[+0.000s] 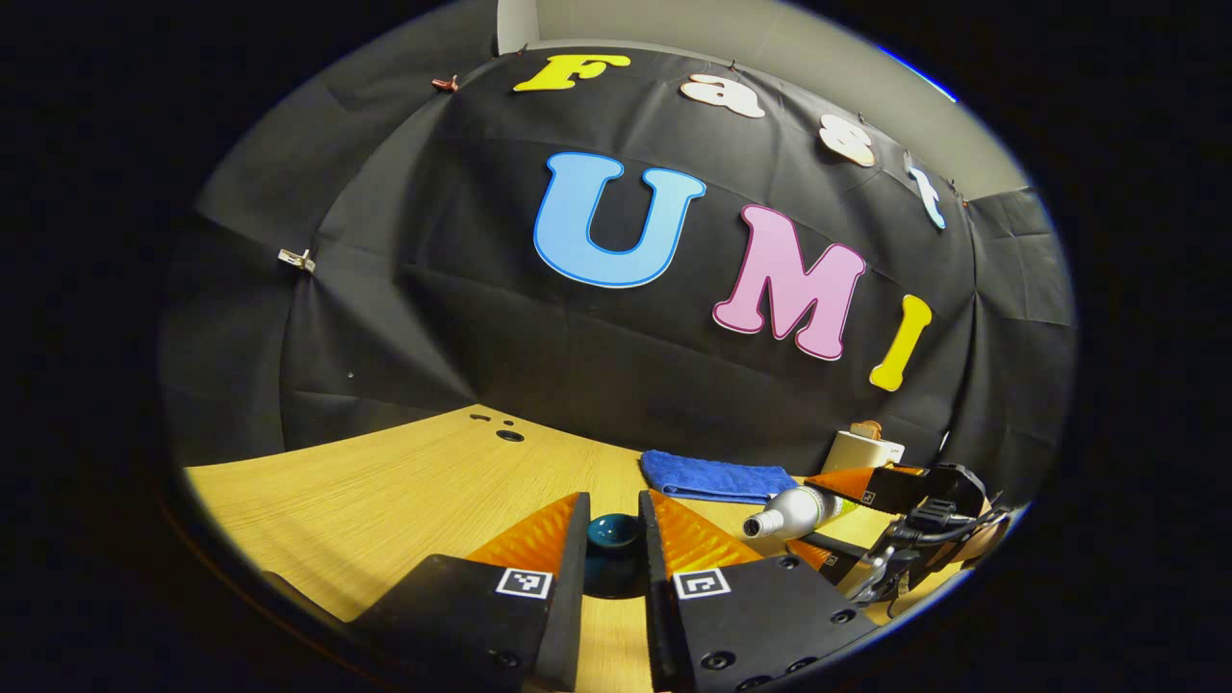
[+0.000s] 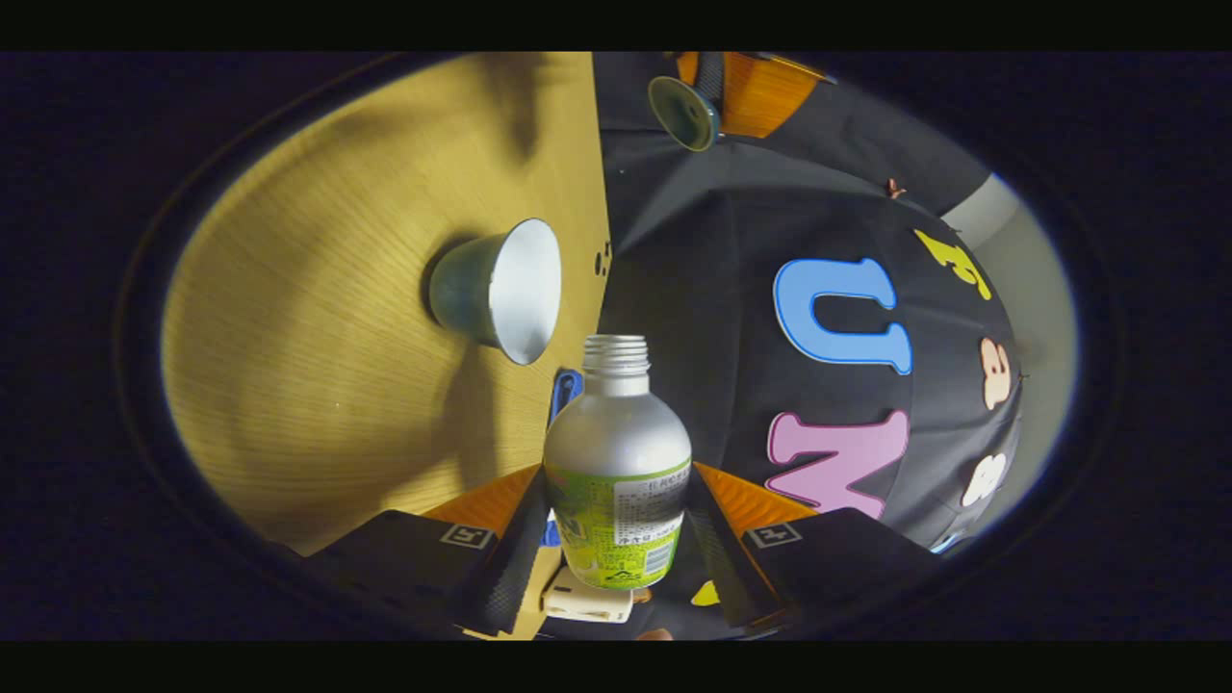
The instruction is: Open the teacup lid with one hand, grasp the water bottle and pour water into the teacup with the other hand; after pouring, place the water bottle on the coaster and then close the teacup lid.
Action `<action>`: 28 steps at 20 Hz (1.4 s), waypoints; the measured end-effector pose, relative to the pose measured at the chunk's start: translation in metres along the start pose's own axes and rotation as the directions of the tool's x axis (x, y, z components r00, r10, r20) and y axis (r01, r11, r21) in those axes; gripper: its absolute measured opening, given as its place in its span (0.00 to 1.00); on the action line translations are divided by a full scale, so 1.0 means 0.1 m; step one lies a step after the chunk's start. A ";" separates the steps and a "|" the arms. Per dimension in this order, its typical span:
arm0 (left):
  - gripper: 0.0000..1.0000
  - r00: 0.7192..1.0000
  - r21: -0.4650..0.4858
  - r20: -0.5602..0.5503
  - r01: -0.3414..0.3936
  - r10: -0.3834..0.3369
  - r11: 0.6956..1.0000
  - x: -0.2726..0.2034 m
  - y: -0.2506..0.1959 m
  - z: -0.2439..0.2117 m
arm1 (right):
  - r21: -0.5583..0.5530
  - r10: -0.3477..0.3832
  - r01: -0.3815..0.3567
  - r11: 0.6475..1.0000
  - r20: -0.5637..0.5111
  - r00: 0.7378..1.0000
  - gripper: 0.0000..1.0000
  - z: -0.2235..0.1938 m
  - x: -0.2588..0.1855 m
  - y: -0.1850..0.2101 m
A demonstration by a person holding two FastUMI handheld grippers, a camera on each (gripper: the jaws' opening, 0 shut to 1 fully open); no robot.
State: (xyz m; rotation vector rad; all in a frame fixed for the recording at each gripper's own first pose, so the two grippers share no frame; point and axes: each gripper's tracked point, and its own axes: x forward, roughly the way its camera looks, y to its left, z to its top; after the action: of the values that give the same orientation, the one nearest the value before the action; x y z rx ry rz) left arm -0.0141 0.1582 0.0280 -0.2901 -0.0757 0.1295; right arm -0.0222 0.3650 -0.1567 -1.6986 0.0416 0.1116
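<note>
Water bottle [image 1: 799, 510] lies tipped sideways, open neck toward the teacup [image 2: 500, 289], pinched in the right gripper [image 2: 616, 539]; left gripper [image 1: 614, 539] pinches the lid [image 1: 614, 553]

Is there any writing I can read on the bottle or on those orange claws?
Water bottle label: small print and a barcode, too small and blurred to read.
Left gripper: square black-and-white markers, patterns, no words.
Right gripper: the same markers, no words.
</note>
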 end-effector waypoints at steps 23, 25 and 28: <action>0.32 1.000 0.001 -0.012 -0.010 0.010 1.000 0.00 0.02 -0.01 | -0.388 -0.078 0.101 0.916 0.073 0.994 0.79 0.05 -0.02 -0.41; 0.31 1.000 0.000 -0.013 -0.010 0.010 1.000 0.00 0.03 -0.01 | -0.427 -0.095 0.121 0.896 0.082 0.992 0.79 0.07 -0.02 -0.51; 0.32 1.000 -0.003 -0.014 -0.010 0.010 1.000 -0.01 0.03 -0.02 | -0.473 -0.121 0.153 0.868 0.098 0.988 0.79 0.09 -0.03 -0.64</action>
State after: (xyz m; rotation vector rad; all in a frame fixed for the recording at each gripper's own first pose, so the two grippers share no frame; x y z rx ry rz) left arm -0.0153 0.1602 0.0253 -0.2943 -0.0602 0.1375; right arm -0.0198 0.3817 -0.0946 -2.1887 -0.1705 0.0737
